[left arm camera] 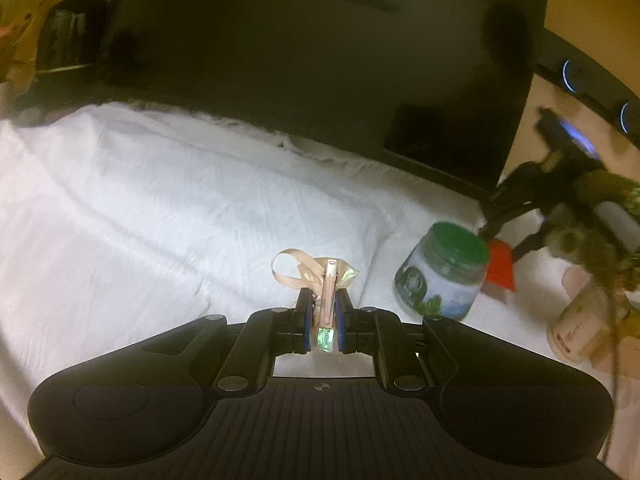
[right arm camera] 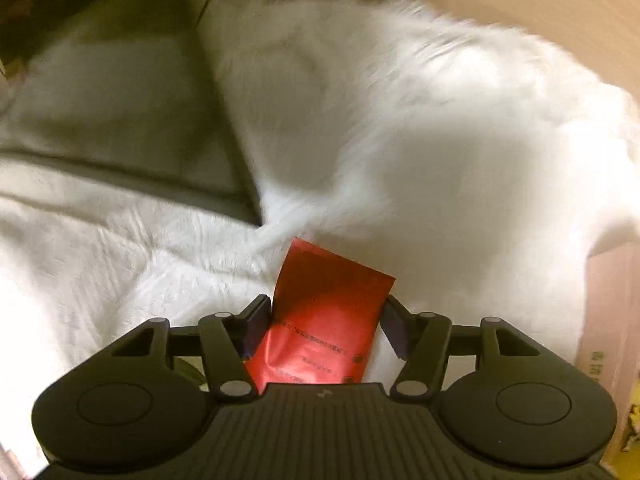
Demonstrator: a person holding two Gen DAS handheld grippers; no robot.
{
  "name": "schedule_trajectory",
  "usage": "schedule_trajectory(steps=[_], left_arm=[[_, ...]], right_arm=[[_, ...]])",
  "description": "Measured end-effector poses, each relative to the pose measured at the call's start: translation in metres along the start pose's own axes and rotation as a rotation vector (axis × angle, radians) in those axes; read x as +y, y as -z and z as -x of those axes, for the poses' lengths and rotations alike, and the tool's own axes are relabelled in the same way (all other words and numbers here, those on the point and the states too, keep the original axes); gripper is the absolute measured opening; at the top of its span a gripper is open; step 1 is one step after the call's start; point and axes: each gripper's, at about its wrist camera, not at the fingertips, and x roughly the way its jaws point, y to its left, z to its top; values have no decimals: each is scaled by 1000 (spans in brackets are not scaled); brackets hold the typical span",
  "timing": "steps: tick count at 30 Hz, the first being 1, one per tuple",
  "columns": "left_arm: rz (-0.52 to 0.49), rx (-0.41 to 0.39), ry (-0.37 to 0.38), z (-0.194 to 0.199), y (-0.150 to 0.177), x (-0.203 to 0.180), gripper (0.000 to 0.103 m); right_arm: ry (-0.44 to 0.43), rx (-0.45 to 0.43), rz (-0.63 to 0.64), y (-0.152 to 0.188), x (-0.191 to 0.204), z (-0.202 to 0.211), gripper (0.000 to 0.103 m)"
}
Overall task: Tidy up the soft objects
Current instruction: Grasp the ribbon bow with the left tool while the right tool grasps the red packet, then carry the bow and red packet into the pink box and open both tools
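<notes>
My left gripper (left arm camera: 323,300) is shut on a beige hair clip with a ribbon bow (left arm camera: 316,276), held just above the white fluffy blanket (left arm camera: 160,200). My right gripper (right arm camera: 326,312) holds a red packet (right arm camera: 324,320) between its fingers over the white fluffy blanket (right arm camera: 400,140). In the left wrist view the right gripper (left arm camera: 504,232) shows at the right with the red packet (left arm camera: 500,266) beside a jar. The right view is blurred.
A green-lidded jar (left arm camera: 444,276) stands on the blanket at the right. A large black case (left arm camera: 320,60) lies behind the blanket. A beige bottle (left arm camera: 576,320) and a dark kettle (left arm camera: 68,32) stand at the edges. A pink box (right arm camera: 612,320) is at the right.
</notes>
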Motion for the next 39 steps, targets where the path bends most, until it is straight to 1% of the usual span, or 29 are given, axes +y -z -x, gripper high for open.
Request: schedule_trajectory(steps=[4, 7, 9, 12, 14, 16, 18, 20, 21, 23, 24, 26, 29, 32, 34, 35, 37, 38, 39], left_arm=[[-13, -45, 2, -8, -31, -6, 14], [-43, -91, 22, -12, -58, -26, 14], [-59, -108, 58, -16, -74, -44, 14], [-81, -121, 148, -20, -92, -83, 14], [-120, -126, 217, -23, -99, -118, 14], [-160, -123, 298, -27, -102, -156, 14], [-194, -111, 396, -32, -104, -194, 14], [-220, -86, 461, -37, -101, -229, 14], [-234, -61, 505, -40, -97, -248, 14], [-272, -20, 583, -45, -88, -280, 14], [-296, -4, 609, -48, -82, -294, 14], [-333, 38, 649, -57, -71, -323, 14], [-366, 101, 708, -73, -53, -358, 14], [-373, 125, 746, -88, -37, -381, 14], [-367, 146, 747, -102, -24, -392, 15], [-368, 176, 732, -110, -17, -396, 16], [-407, 288, 655, -131, -3, -405, 17], [-423, 312, 625, -137, 2, -406, 21], [-429, 294, 616, -136, 5, -401, 28]], right_arm=[[-82, -73, 1, 2, -20, 53, 60], [-144, -176, 21, -1, -38, 106, 60], [-177, -263, 32, 4, -55, 149, 60], [-207, -387, 18, 17, -93, 209, 60], [-209, -445, 5, 24, -121, 240, 60], [-189, -508, -2, 35, -152, 265, 60], [-141, -566, -7, 49, -180, 284, 60], [-97, -610, -12, 61, -209, 295, 60], [-82, -623, -19, 64, -220, 296, 60], [-62, -623, -31, 72, -243, 293, 60], [-52, -621, -40, 75, -255, 292, 60], [-46, -620, -69, 81, -276, 290, 60], [-56, -612, -98, 89, -293, 283, 60], [-29, -616, -104, 94, -306, 279, 61], [-28, -610, -104, 94, -308, 271, 61], [-37, -600, -101, 95, -311, 265, 61], [-53, -570, -108, 94, -308, 248, 61], [-56, -552, -124, 94, -310, 240, 61], [-54, -532, -147, 91, -310, 225, 61]])
